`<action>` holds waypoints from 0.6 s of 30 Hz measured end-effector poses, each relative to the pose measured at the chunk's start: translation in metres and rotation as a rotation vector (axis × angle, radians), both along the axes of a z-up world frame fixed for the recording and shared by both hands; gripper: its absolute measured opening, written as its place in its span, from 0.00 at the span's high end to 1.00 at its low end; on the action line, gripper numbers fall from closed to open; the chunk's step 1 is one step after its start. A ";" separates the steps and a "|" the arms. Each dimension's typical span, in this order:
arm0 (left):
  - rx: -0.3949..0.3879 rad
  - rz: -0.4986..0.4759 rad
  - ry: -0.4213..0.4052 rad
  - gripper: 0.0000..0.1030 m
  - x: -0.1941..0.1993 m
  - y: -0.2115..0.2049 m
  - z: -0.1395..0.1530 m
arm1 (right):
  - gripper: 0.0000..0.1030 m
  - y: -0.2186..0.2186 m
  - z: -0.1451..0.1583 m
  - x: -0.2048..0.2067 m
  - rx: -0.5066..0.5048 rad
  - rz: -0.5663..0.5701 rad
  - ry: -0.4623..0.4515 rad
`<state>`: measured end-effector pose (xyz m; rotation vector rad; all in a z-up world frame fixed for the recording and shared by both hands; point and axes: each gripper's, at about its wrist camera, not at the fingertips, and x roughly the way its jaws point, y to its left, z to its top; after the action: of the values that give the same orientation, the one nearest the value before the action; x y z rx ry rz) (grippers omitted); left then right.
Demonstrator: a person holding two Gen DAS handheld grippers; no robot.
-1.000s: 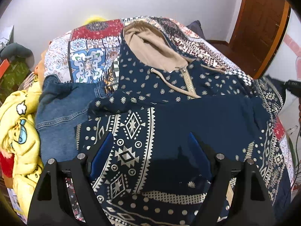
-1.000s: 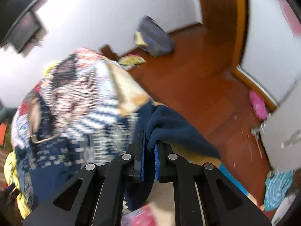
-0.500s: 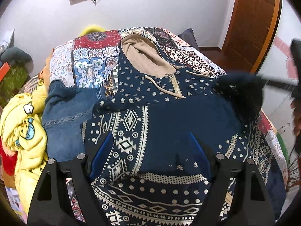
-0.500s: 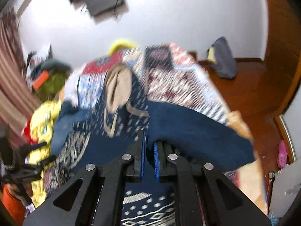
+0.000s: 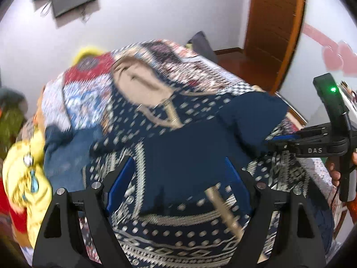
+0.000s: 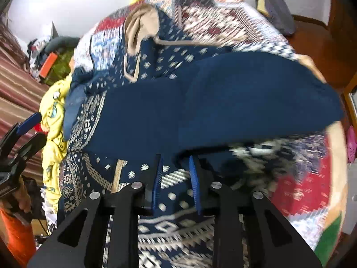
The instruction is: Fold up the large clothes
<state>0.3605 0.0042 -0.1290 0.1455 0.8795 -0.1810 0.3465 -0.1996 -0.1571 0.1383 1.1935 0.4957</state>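
A navy patterned zip hoodie (image 5: 183,143) with a tan-lined hood (image 5: 138,84) lies spread on the bed. Its plain navy sleeve (image 6: 223,102) is folded across the body. My left gripper (image 5: 178,176) is open and empty, hovering above the hoodie's lower front. My right gripper (image 6: 176,174) has its jaws parted, just behind the sleeve's edge, and holds nothing. It also shows in the left wrist view (image 5: 279,139) at the right, by the sleeve end. The left gripper shows in the right wrist view (image 6: 26,125) at the far left.
A patchwork quilt (image 5: 93,82) covers the bed. Blue jeans (image 5: 67,147) and a yellow cartoon garment (image 5: 24,178) lie at the left side. A wooden door (image 5: 274,22) and wooden floor (image 6: 312,33) are to the right, with a dark bag (image 6: 276,9) on the floor.
My right gripper carried the sleeve from the bed's right edge over the hoodie body, then opened and let it go. My left gripper stayed open and tilted upward slightly.
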 end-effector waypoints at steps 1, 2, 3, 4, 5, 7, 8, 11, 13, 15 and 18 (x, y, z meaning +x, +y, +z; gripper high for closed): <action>0.002 -0.030 -0.008 0.21 0.004 -0.013 0.005 | 0.73 -0.008 0.007 -0.003 -0.001 -0.011 -0.018; 0.002 -0.047 -0.011 0.21 0.007 -0.022 0.008 | 0.68 -0.022 0.016 -0.007 -0.003 -0.035 -0.049; 0.002 -0.076 -0.013 0.21 0.011 -0.036 0.012 | 0.65 -0.035 0.025 -0.010 -0.010 -0.063 -0.083; 0.001 -0.100 -0.013 0.21 0.015 -0.048 0.014 | 0.60 -0.041 0.031 -0.013 -0.020 -0.086 -0.113; 0.000 -0.121 -0.011 0.21 0.020 -0.059 0.016 | 0.58 -0.052 0.038 -0.016 -0.037 -0.111 -0.152; 0.004 -0.180 -0.006 0.21 0.030 -0.087 0.016 | 0.58 -0.073 0.052 -0.024 -0.082 -0.158 -0.228; 0.014 -0.199 -0.005 0.21 0.034 -0.099 0.014 | 0.56 -0.083 0.057 -0.027 -0.105 -0.182 -0.254; 0.047 -0.257 0.014 0.21 0.051 -0.139 0.002 | 0.50 -0.109 0.063 -0.035 -0.176 -0.259 -0.311; 0.052 -0.287 0.045 0.21 0.062 -0.159 -0.010 | 0.48 -0.121 0.061 -0.037 -0.190 -0.288 -0.322; 0.071 -0.330 0.084 0.21 0.075 -0.187 -0.029 | 0.48 -0.134 0.052 -0.036 -0.199 -0.317 -0.309; 0.133 -0.383 0.122 0.21 0.091 -0.221 -0.058 | 0.48 -0.146 0.036 -0.033 -0.204 -0.350 -0.267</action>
<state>0.4510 -0.2169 -0.1875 0.4309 0.9794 -0.4927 0.3138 -0.3461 -0.1212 0.0990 0.9259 0.0794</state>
